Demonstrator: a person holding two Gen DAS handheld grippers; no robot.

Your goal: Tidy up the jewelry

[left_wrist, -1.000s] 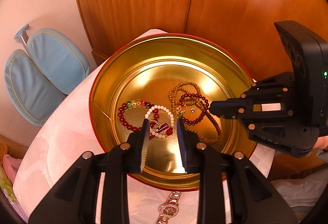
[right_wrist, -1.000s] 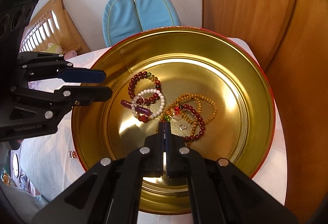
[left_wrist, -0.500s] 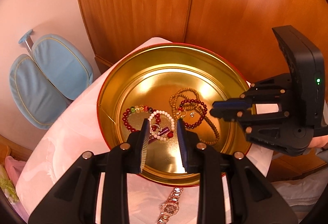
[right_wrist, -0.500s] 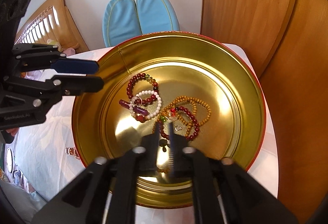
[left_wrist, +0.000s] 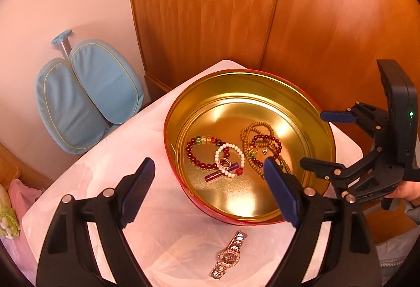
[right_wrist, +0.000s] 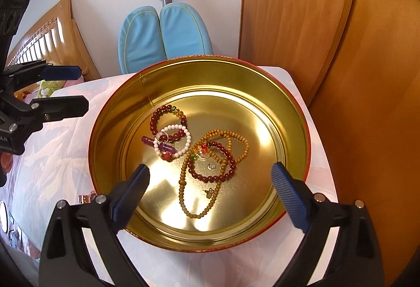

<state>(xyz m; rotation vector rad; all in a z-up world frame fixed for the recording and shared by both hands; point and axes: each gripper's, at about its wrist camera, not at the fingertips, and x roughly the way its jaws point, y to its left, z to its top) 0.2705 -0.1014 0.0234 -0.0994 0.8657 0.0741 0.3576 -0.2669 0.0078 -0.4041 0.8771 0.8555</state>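
Note:
A round gold tin with a red outside (left_wrist: 236,92) (right_wrist: 262,71) stands on the white-clothed table. In it lie a dark red bead bracelet (left_wrist: 193,155) (right_wrist: 155,117), a white bead bracelet (left_wrist: 231,147) (right_wrist: 183,129) with a purple tube (left_wrist: 218,174) (right_wrist: 157,144), a long tan bead necklace (left_wrist: 258,128) (right_wrist: 183,192) and a second dark red bracelet (right_wrist: 210,176). A pink-gold watch (left_wrist: 229,256) lies on the cloth in front of the tin. My left gripper (left_wrist: 207,192) is open and empty above the tin's near-left rim. My right gripper (right_wrist: 210,192) is open and empty over the tin.
A blue padded chair back (left_wrist: 86,92) (right_wrist: 162,35) leans on the wall behind the table. Wooden wardrobe doors (left_wrist: 223,3) (right_wrist: 302,11) stand close behind and right. A wooden bed headboard (right_wrist: 44,35) is at the left. Each gripper shows in the other's view: right gripper (left_wrist: 341,142), left gripper (right_wrist: 63,87).
Both grippers have opened wide from narrow or shut. Both have pulled back and up from the tin, so the watch and table edge show more.

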